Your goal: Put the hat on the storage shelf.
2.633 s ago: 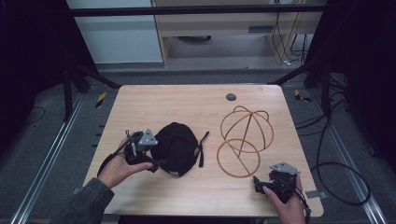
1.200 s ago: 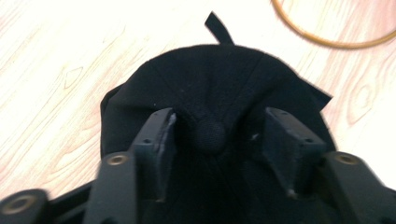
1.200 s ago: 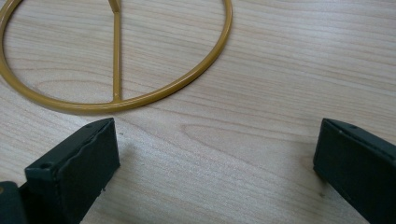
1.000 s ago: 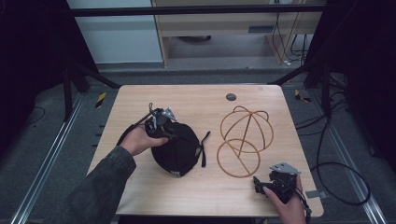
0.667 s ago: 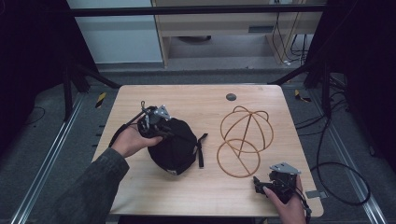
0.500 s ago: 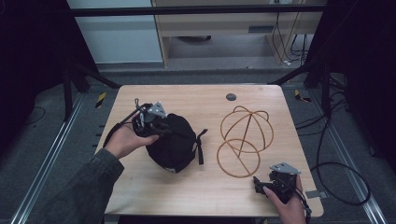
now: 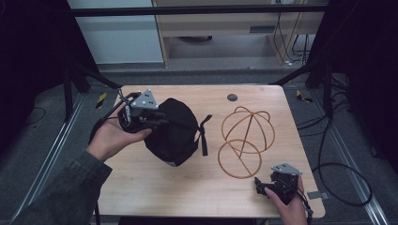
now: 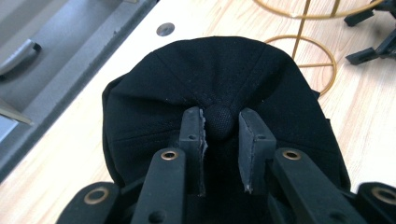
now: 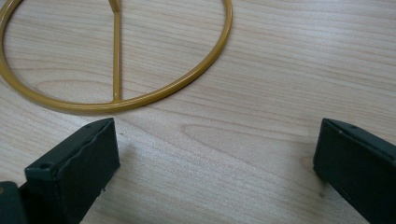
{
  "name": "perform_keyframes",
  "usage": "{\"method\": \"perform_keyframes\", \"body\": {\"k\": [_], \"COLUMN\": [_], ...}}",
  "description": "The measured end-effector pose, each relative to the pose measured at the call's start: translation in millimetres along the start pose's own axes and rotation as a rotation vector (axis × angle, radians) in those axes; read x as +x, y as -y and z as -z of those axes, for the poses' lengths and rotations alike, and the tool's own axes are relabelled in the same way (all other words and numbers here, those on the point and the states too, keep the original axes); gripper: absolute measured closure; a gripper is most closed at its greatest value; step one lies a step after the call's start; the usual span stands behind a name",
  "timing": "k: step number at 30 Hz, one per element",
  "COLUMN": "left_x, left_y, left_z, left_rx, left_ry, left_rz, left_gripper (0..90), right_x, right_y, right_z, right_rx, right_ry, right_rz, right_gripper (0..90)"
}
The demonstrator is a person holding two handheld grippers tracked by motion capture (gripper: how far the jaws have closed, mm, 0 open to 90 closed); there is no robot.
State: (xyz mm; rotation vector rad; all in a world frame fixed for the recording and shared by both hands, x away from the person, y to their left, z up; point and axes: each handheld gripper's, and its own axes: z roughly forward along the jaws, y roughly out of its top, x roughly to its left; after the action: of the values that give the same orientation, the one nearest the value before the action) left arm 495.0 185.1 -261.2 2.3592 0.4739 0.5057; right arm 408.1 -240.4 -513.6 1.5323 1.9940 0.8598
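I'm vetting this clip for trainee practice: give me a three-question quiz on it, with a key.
1. True or false: the left gripper is shut on the button atop the black cap.
2. What lies just ahead of the right gripper? A) cap B) gold wire stand C) cable
3. Are the right gripper's jaws open or shut?

Key: 1 true, the pads pinch the button and cloth. 2 B, the stand's ring lies on the table just beyond the jaws. 3 open, standing wide apart with bare wood between them.
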Motion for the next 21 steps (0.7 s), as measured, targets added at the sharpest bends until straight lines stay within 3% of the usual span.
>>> {"method": "perform_keyframes", "body": {"k": [13, 21], "left_x": [-3.4, -5.2], "left_y": [-14.3, -32.5], "left_z": [24.6, 41.4], "left_rx": [-0.029, -0.043], "left_ry": [-0.025, -0.047], "left_rz": [-0.036, -0.061], "left_gripper": [73.6, 74.0], "right_x": [-0.5, -0.8], "right_y": [-0.9, -1.0], "right_z": [-1.0, -1.0], "right_rx": [0.001, 0.001], "right_ry": [0.005, 0.008], "right_rz": [-0.002, 0.003], "right_gripper": [0.4, 0.4]}}
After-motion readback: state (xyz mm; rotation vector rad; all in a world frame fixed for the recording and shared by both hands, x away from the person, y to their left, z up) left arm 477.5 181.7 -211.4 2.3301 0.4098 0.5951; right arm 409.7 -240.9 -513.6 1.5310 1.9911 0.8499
